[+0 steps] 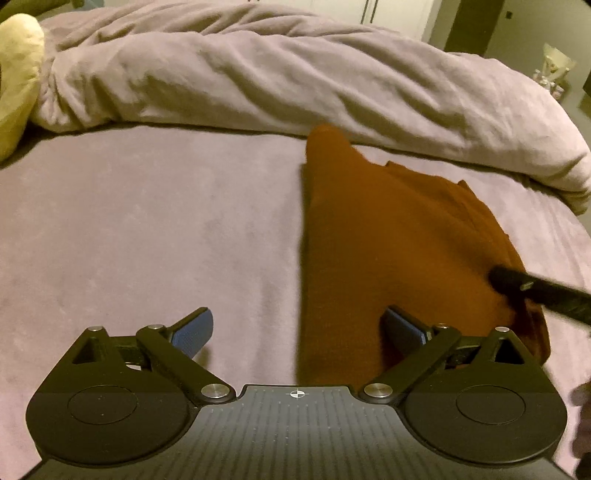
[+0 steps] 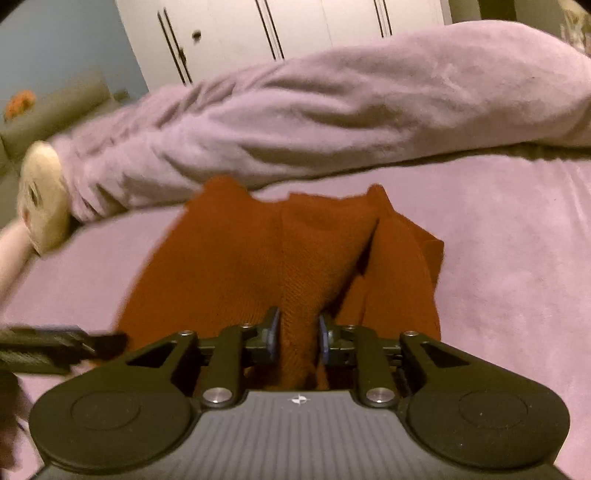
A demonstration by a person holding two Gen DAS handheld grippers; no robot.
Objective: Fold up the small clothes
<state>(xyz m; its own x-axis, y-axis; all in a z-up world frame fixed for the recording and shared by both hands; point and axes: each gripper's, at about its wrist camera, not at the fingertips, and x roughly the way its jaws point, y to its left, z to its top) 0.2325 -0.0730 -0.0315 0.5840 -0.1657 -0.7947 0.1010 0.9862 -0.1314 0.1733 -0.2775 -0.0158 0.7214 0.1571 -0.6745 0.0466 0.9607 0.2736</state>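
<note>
A rust-orange knitted garment (image 1: 388,240) lies partly folded on the mauve bed sheet (image 1: 147,221), with its left edge straight and layers stacked on the right. My left gripper (image 1: 295,317) is open and holds nothing, its left finger over bare sheet and its right finger over the garment's near part. In the right wrist view, my right gripper (image 2: 298,317) is shut on a raised ridge of the garment (image 2: 258,258) at its near edge. That gripper's dark finger (image 1: 535,291) also enters the left wrist view at the garment's right side. The left gripper's finger (image 2: 55,347) shows at the left edge of the right wrist view.
A bunched mauve duvet (image 1: 258,81) runs across the bed just behind the garment. A pale yellow cushion or soft toy (image 1: 18,74) lies at the far left. White wardrobe doors (image 2: 295,29) stand beyond the bed. Bare sheet stretches left of the garment.
</note>
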